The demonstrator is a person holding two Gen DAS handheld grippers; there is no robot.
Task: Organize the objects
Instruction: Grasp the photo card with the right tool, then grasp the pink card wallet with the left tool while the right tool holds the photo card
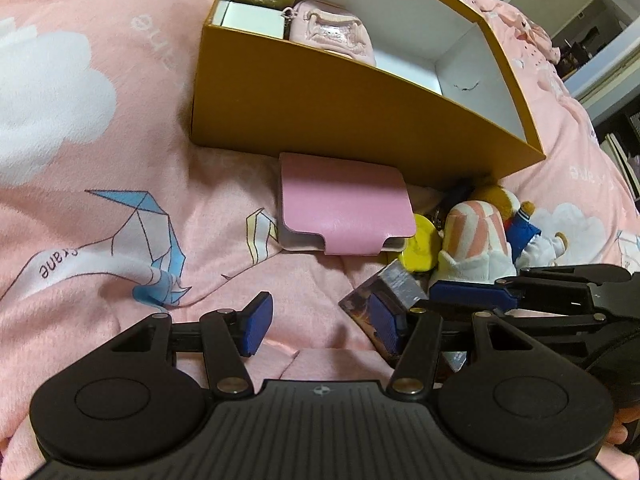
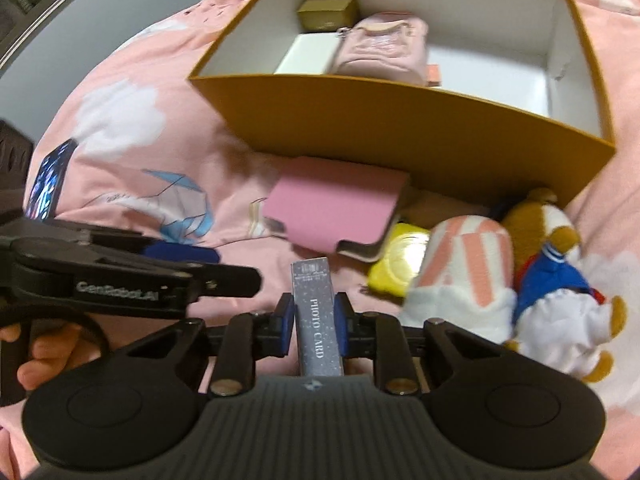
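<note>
Box [image 2: 400, 128], orange outside and white inside, sits open on the pink bedspread [image 1: 100, 160]; in it we count a gold case [image 2: 328, 10], a white carton [image 2: 308, 56] and a pink pouch [image 2: 380, 50], with the right half of the floor bare. Loose items just in front of the box: a pink flap case [image 1: 344, 208] touching its near wall, a yellow disc [image 2: 400, 268], a striped plush [image 2: 460, 276] and a brown plush dog [image 2: 552, 264], all crowded together. Right gripper [image 2: 314, 326] is clamped on a grey card pack [image 2: 318, 320] marked PHOTO CARD, held upright on its narrow sides, low over the bedspread and short of the box. Left gripper [image 1: 320, 324] stands with its jaws apart and nothing between them, beside the right one. Step in hand, as we judge it: carry the pack into the box. To do it well we would lift clear of the near wall before moving forward, aim for the bare right half, lower until the pack rests on the floor, and only then release, so it does not topple onto the pouch. The left gripper we would draw aside first, since the two tools sit close.
</note>
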